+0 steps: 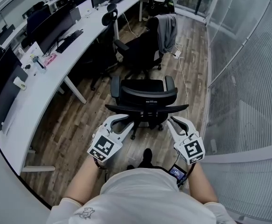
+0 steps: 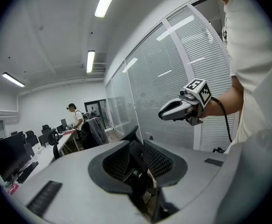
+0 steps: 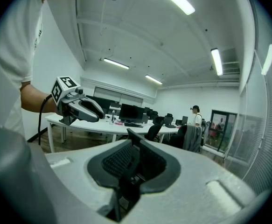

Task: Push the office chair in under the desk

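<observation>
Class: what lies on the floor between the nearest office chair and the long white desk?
Nothing: in the head view, only bare wood floor separates the office chair from the desk.

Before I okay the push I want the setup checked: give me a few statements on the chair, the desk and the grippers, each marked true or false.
1. The office chair stands out in the aisle, not under the desk. True.
2. The left gripper and the right gripper are both at the top of that chair's back. True.
3. A grey jacket hangs on the office chair at the grippers. False: it hangs on the farther chair.
4. The desk runs along the person's right. False: it runs along the left; a glass partition is at the right.
5. The left gripper's jaws are shut with nothing between them. False: they stand apart with the chair back's edge between them.
</observation>
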